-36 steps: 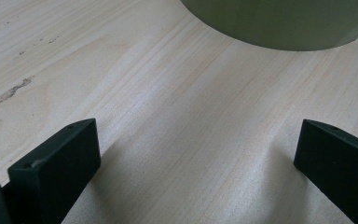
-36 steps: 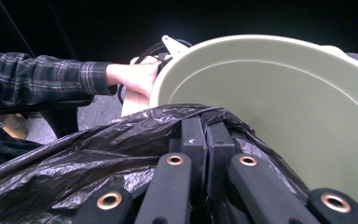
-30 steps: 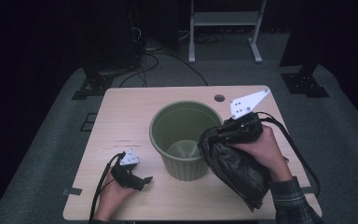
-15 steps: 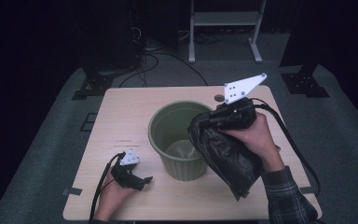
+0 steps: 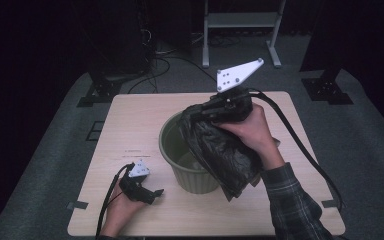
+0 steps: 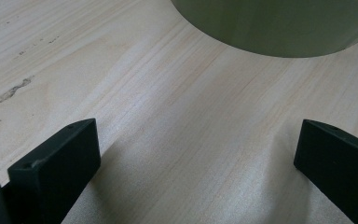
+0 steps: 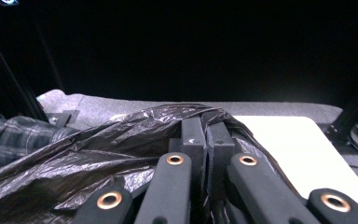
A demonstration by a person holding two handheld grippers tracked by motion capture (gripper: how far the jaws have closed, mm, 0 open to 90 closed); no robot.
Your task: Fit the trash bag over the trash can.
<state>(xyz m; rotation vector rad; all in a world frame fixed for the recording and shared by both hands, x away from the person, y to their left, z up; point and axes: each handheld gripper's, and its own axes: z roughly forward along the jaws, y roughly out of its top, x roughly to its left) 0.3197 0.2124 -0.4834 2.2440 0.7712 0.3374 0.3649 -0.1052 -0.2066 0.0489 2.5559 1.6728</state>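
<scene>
A round olive-green bin (image 5: 187,167) stands mid-table on the pale wooden table (image 5: 130,125). My right gripper (image 5: 211,109) hovers above the bin's far right rim, shut on a crumpled black plastic bag (image 5: 220,150) that hangs down over the bin's right side. In the right gripper view the jaws (image 7: 206,135) are pressed together with the bag (image 7: 88,163) bunched around them. My left gripper (image 5: 152,192) rests on the table, left of the bin and near the front edge. Its jaws (image 6: 198,135) stand wide open over bare wood, with the bin's base (image 6: 275,23) just ahead.
A grey metal stand (image 5: 240,20) and loose cables (image 5: 165,60) lie on the floor behind the table. Black stand bases sit at the back left (image 5: 100,90) and back right (image 5: 327,90). The right gripper's cable (image 5: 300,145) trails across the table's right side.
My right gripper has risen and moved toward the back left with the bag, lifting it off the table and over the bin's rim. The left gripper has stayed in place.
</scene>
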